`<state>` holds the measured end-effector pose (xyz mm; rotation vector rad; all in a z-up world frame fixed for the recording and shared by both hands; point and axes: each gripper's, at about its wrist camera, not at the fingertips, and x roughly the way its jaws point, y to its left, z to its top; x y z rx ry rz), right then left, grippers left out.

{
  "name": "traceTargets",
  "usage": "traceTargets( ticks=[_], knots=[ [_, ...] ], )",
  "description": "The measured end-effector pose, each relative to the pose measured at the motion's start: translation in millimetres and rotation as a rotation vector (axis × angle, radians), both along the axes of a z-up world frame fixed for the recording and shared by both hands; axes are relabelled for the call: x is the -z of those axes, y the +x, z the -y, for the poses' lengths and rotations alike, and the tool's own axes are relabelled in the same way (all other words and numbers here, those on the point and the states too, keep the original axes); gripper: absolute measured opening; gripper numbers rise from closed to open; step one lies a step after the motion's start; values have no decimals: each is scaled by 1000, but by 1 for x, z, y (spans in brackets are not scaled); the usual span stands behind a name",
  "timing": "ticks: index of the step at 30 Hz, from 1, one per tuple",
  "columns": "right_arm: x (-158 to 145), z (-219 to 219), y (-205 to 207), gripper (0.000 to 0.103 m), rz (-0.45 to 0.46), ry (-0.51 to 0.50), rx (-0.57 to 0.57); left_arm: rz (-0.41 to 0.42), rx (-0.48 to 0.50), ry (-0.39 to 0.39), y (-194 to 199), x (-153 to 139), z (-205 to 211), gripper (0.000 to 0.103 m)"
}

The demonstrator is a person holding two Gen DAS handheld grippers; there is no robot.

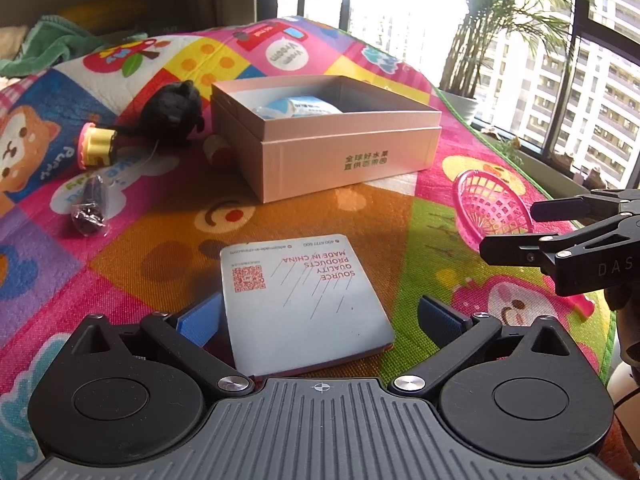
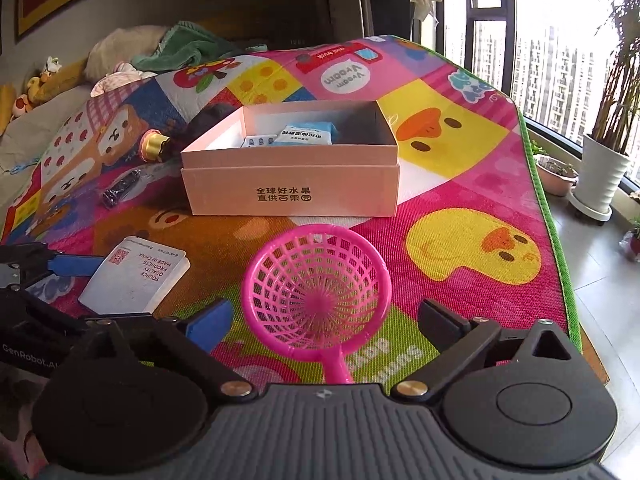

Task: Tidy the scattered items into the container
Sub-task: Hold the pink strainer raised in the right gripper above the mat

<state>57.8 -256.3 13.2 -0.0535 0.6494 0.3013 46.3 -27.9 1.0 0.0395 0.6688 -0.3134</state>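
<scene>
- The pink box (image 2: 292, 168) sat open on the play mat (image 2: 460, 208), already holding a blue-and-white packet (image 2: 306, 135) and what looked like a small blister strip beside it — so the tidying was partly done.
- Still out on the mat: a flat white card box (image 1: 304, 300), a pink plastic strainer (image 2: 318, 280), a small dark packet (image 1: 89, 210), and a black plush toy (image 1: 174, 110) with a yellow-capped piece just left of the box (its exact nature was hard to tell).
- The left gripper (image 1: 320, 320) had its jaws apart, the card box lying between them with no pad visibly pressing it.
- The right gripper (image 2: 326, 324) stood spread wide around the strainer's handle — not clamped.
- By my judgement, most items remained to be moved.
</scene>
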Motion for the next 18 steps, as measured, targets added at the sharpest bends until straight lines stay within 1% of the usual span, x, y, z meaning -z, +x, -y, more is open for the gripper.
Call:
traceTargets(
  ticks=[6,18],
  knots=[
    [1,-2,0,103,-2,1,-2,0,0,-3,0,0,0,103],
    [5,-8,6,103,-7,-10,-9,0,-1,-8,0,0,-1,103]
  ],
)
